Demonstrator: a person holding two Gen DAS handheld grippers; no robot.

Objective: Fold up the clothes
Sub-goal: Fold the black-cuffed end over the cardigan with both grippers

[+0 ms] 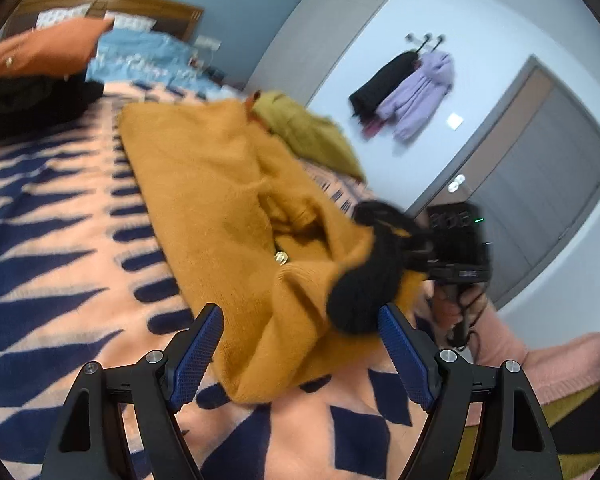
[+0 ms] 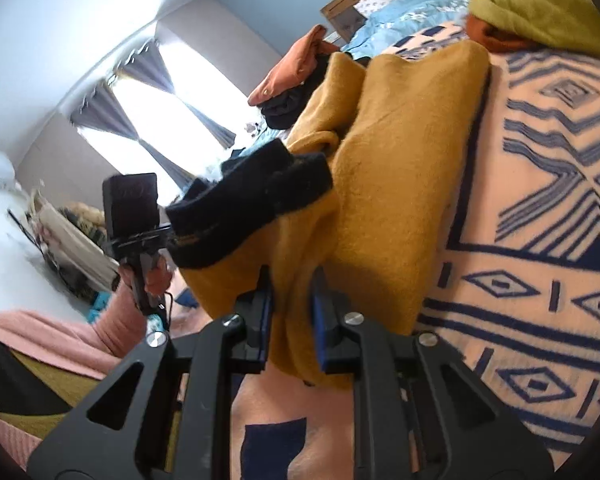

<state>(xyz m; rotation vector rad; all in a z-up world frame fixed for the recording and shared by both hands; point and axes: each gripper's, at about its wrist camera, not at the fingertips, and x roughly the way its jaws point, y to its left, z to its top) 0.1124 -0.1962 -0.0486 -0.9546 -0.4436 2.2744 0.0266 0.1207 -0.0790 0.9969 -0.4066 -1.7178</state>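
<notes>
A: The right gripper (image 2: pixel 290 316) pinches a fold of the one mustard sweater (image 2: pixel 384 184); its black cuff (image 2: pixel 248 208) blurs, hiding the left gripper.

B: The left gripper (image 1: pixel 300 344) gapes over the sweater's near hem on the blanket (image 1: pixel 60 240). Far: one green garment (image 1: pixel 312 132), half hidden.

Both grippers are matte black, built from angular struts with triangular cut-outs and round silver screws at the pivots. The left gripper (image 1: pixel 300 344) carries blue cross-hatched pads (image 1: pixel 196 356) on its jaws; the right gripper (image 2: pixel 291 320) has the same blue facing. At 3 o'clock in the left view a bare hand (image 1: pixel 456 308) shows above a pink knitted sleeve (image 1: pixel 540 364), a thin black cable (image 1: pixel 474 340) trailing beside it
</notes>
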